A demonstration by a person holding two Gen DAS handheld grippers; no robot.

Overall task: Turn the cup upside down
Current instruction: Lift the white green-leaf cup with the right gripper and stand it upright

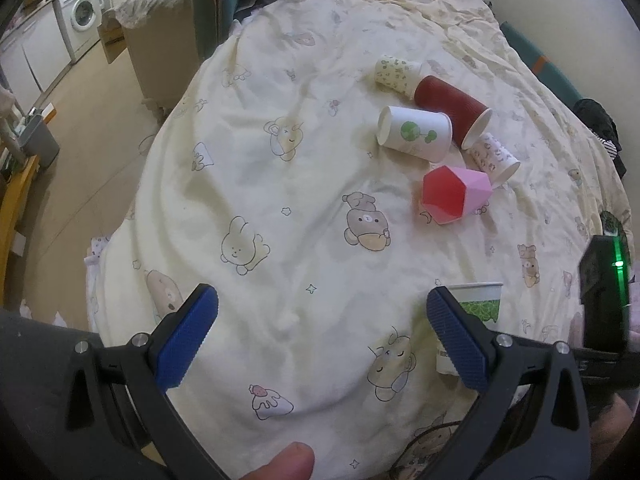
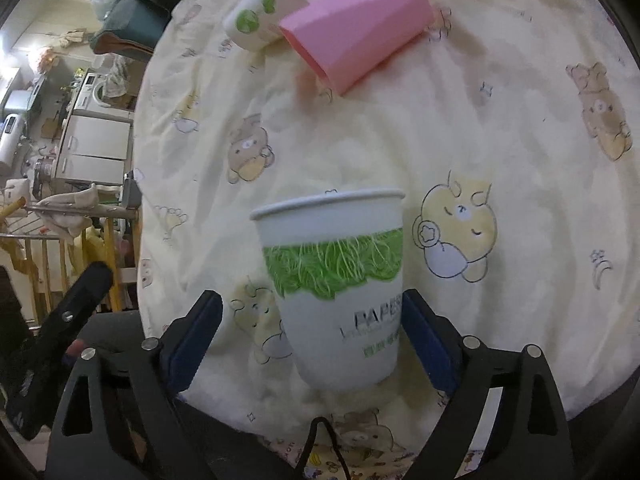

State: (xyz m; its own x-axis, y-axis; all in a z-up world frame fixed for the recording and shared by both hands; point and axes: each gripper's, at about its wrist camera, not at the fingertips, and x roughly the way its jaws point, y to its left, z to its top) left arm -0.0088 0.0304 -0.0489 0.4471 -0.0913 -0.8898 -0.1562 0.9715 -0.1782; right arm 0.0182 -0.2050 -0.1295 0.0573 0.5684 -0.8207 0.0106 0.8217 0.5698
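Observation:
A white paper cup with a green band (image 2: 336,288) stands upright, rim up, on the cream cartoon-print bedspread (image 2: 500,128). It stands between the fingers of my right gripper (image 2: 312,320). The right blue pad (image 2: 424,344) is against the cup's side, and the left pad (image 2: 192,340) stands clear of it, so the jaws are open. In the left wrist view the same cup (image 1: 480,304) shows partly behind the right fingertip. My left gripper (image 1: 320,320) is open and empty, low over the bedspread (image 1: 280,160).
Several cups lie on their sides further up the bed: a pink faceted cup (image 1: 454,196) (image 2: 360,32), a white cup with green trees (image 1: 414,132) (image 2: 260,12), a dark red cup (image 1: 452,108) and two patterned cups (image 1: 398,74). The bed edge and floor are at left.

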